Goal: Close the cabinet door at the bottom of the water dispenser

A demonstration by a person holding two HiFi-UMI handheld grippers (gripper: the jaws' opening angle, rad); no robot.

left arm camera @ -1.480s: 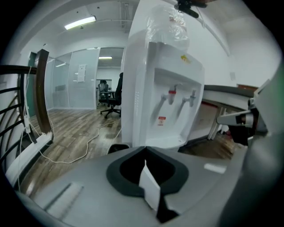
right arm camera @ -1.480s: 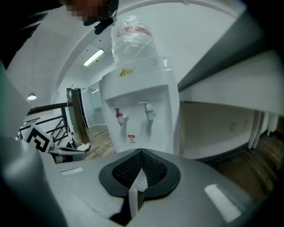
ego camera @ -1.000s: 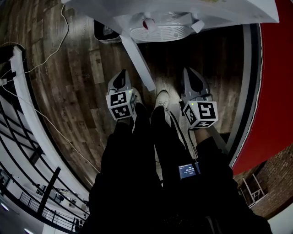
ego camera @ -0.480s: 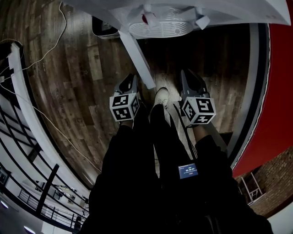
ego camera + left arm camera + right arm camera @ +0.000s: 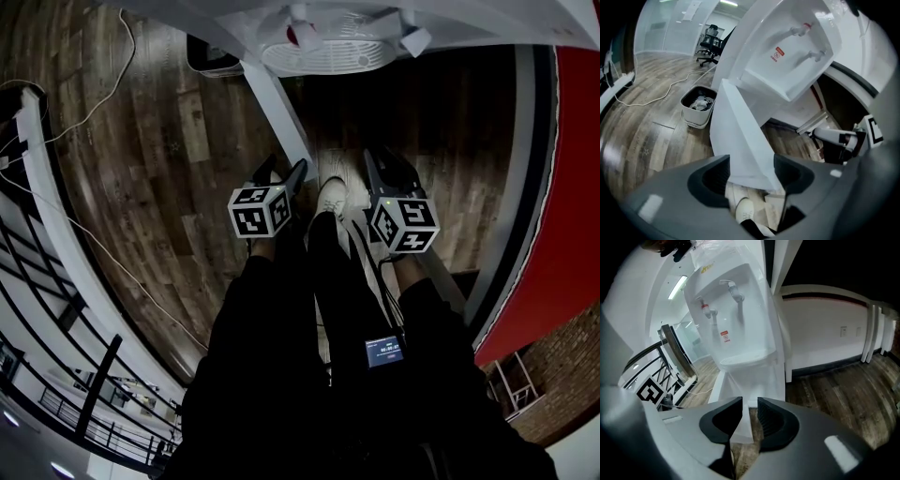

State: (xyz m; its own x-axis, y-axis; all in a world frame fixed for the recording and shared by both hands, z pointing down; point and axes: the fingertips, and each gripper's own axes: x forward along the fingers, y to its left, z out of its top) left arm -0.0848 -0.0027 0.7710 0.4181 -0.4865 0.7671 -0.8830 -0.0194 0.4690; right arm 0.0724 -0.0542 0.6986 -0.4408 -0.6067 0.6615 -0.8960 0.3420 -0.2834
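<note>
As empty left gripper (image 5: 751, 172) opens, door (image 5: 740, 136) stands ahead.

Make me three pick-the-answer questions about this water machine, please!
1. Where does the bin stand? A on the floor beside the water dispenser; B on top of it; C inside its cabinet.
2. How many taps are there? A one; B two; C four.
3. How is the cabinet door? A shut; B swung open; C taken off.
Answers: 1 A, it sits on the wood next to the machine. 2 B, one red-tipped and one pale. 3 B, it sticks out from the base.
</note>
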